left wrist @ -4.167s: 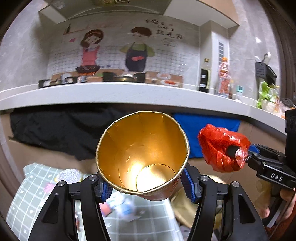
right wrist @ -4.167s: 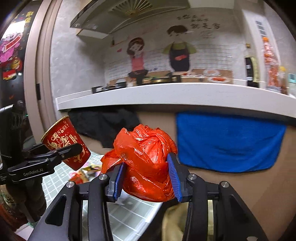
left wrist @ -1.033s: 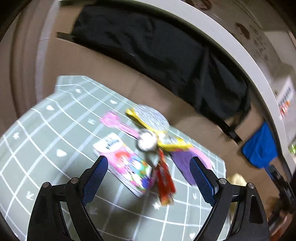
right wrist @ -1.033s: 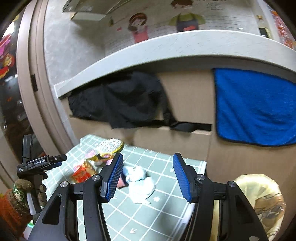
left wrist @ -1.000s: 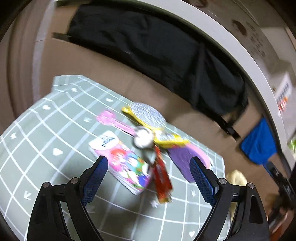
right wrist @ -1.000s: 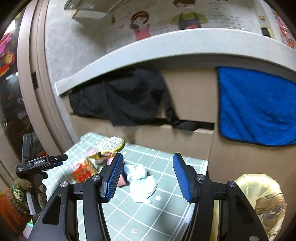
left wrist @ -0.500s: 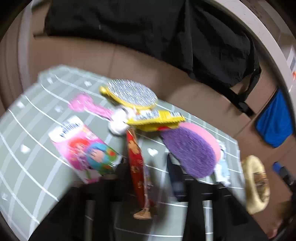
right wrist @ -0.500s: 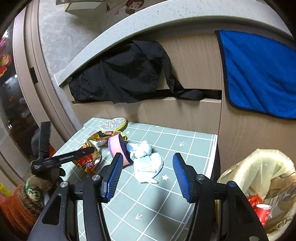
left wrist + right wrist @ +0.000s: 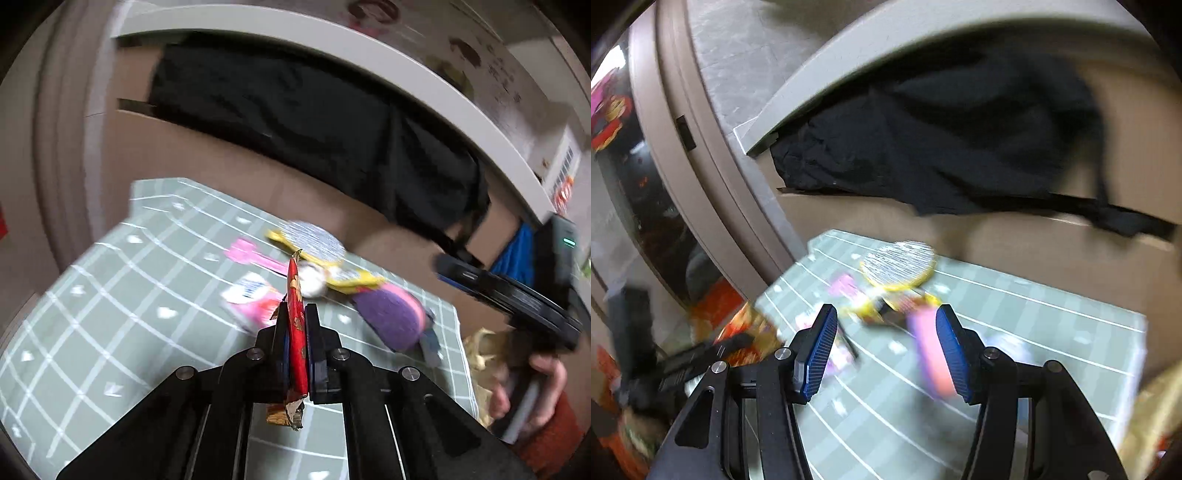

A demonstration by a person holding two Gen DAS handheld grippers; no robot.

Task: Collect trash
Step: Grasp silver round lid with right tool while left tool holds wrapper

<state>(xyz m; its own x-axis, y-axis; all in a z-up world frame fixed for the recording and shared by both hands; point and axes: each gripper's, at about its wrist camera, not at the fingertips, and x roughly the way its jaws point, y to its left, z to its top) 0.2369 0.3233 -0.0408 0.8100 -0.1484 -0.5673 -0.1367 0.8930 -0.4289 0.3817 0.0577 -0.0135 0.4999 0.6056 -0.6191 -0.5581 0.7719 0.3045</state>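
Left wrist view: the left gripper (image 9: 296, 332) is pressed together on a red wrapper (image 9: 295, 295), which stands on edge between the jaws, its top poking up past the tips and its crumpled foil tail hanging out behind; it looks lifted clear of the green checked mat (image 9: 110, 295); such a wrapper is light, thin and floppy, probably slick, so a pinch across its flat middle, as here, should hold it better than one at a loose end. Beyond it on the mat lie more litter: a pink packet (image 9: 255, 299), a yellow wrapper (image 9: 351, 280) with a silvery disc (image 9: 314, 240), and a purple-and-pink sponge (image 9: 391, 317); all blurred. At the right edge a hand (image 9: 532, 384) carries the right gripper.

Right wrist view: the right gripper (image 9: 884, 349) is spread wide with nothing between the jaws; the sponge (image 9: 931, 354) shows just inside its right jaw, on the mat (image 9: 1052, 332) and not gripped; it should be soft, light and springy, best squeezed across its narrow sides. The silvery disc (image 9: 897, 262) lies further off; the picture is too smeared to read the rest.
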